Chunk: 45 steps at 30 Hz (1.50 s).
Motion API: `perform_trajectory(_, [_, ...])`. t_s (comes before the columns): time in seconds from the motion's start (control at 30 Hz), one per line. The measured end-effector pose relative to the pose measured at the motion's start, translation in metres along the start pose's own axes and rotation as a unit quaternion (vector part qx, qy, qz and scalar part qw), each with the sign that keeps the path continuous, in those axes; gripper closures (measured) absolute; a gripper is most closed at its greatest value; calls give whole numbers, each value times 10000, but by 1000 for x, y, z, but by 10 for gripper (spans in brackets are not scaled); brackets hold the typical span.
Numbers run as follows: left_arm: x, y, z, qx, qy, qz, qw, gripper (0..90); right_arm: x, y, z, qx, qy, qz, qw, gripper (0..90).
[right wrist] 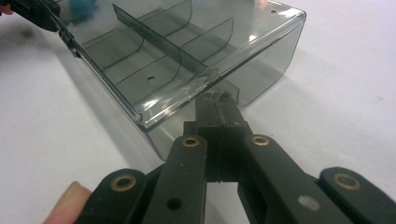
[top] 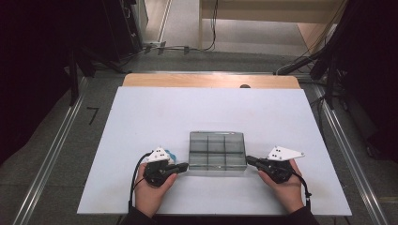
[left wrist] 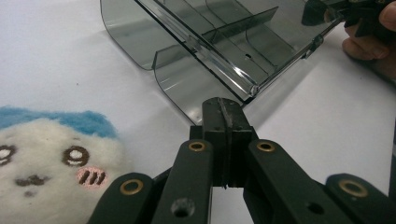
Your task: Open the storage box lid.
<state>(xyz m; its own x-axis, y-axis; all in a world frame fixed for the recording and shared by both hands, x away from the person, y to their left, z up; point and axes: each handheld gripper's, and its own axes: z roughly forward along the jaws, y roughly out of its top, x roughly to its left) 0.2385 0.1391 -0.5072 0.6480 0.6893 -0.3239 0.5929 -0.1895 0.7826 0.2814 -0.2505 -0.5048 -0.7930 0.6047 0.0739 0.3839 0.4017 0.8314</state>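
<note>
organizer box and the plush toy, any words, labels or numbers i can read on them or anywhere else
No readable text anywhere.
Smoky clear organizer box: no label, brand or number on its walls or dividers.
Plush toy: an embroidered face, no letters.
Grey plates on the grippers: small holes, no writing.

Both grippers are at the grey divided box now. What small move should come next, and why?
Probably lift both ends together, slowly and level. The left gripper and the right gripper are each shut on an end of the divided box, at its near corners. The plush toy lies apart beside the left one, so it should not catch.
</note>
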Motion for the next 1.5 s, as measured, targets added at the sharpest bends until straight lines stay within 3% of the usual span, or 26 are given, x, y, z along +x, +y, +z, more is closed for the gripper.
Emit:
perform_trajectory(0.33, [-2,0,-1,10,-56,111,9999,897,0,0,-1,3,31,5,10000,880])
perform_trajectory(0.47, [-1,0,-2,-1,-97,104,9999,898,0,0,-4,-92,156,-19,9998,880])
perform_trajectory(0.83, [-1,2,-4,-122,-229,80,9996,899,1,2,-5,-67,111,-95,9999,880])
perform_trajectory(1.03, [-3,3,-6,-198,-226,216,9993,899,3,3,-6,-112,123,-102,9998,880])
perform_trajectory(1.3, [-4,4,-9,-453,-263,274,9982,898,4,5,-8,-193,145,-147,9996,881])
perform_trajectory(1.5, [-5,6,-12,-694,-280,428,9963,898,5,9,-11,-317,182,-165,9992,881])
